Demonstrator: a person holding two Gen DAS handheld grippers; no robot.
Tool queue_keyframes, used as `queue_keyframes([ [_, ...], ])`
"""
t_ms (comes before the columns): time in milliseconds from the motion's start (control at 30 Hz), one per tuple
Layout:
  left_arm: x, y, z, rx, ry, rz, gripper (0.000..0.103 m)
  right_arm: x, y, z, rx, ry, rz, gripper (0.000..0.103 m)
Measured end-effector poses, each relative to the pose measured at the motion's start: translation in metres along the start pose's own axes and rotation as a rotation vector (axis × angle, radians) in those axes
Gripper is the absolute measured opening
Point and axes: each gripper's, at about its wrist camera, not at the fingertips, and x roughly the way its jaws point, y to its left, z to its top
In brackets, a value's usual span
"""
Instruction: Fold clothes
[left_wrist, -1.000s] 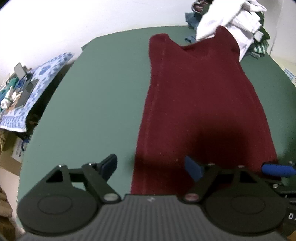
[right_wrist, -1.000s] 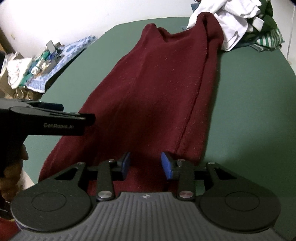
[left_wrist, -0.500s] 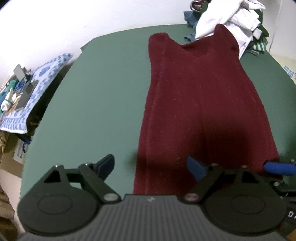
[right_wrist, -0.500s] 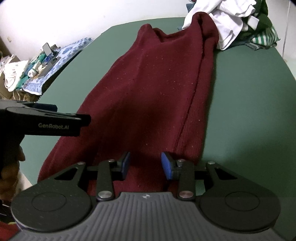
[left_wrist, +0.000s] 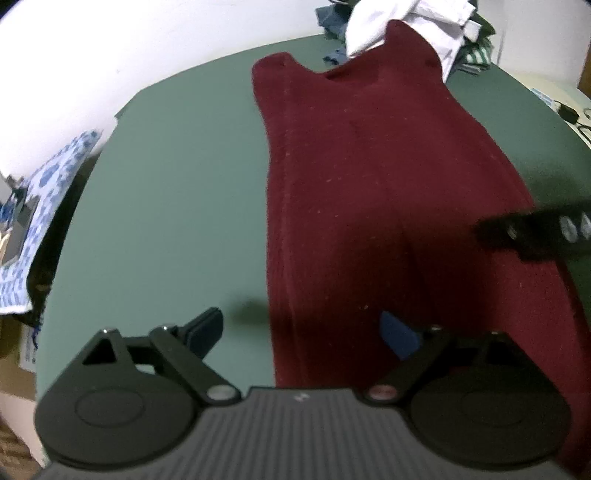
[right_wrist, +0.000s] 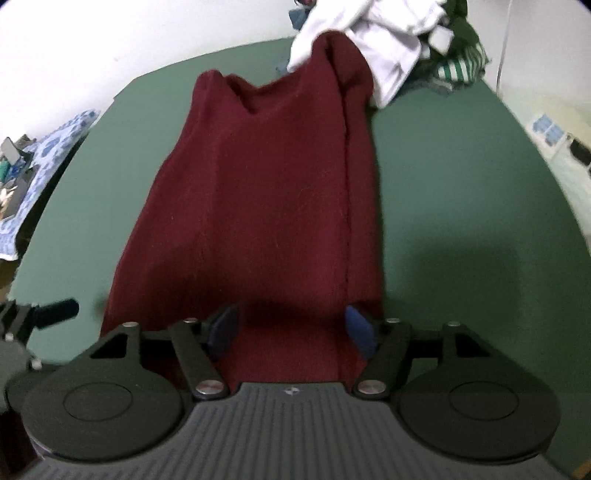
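Frankly, writing near maroon garment (right_wrist: 258, 206) is unreadable.

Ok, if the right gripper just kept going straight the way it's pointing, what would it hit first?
Most likely the dark red garment: the right gripper tilts down over its near end, jaws opening with nothing pinched. The green table lies beneath it; how far off is unclear.

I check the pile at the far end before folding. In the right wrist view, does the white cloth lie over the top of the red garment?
Yes, the white cloth drapes over one far corner of the red garment.
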Motion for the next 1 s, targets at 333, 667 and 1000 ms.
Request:
queue_keyframes([
  [333, 0.003, 0.0, 0.007, 0.05, -0.009, -0.032, 0.093, -0.002, 0.008, 0.012, 0.038, -0.058, -0.055, 0.069],
  [667, -0.02, 0.019, -0.019, 0.109, -0.038, -0.262, 0.083, -0.008, -0.035, -0.03, 0.01, -0.02, 0.017, 0.068],
  [1000, -0.045, 0.042, -0.071, 0.149, 0.069, -0.457, 0.085, -0.048, -0.073, -0.097, 0.107, 0.096, 0.226, 0.067],
])
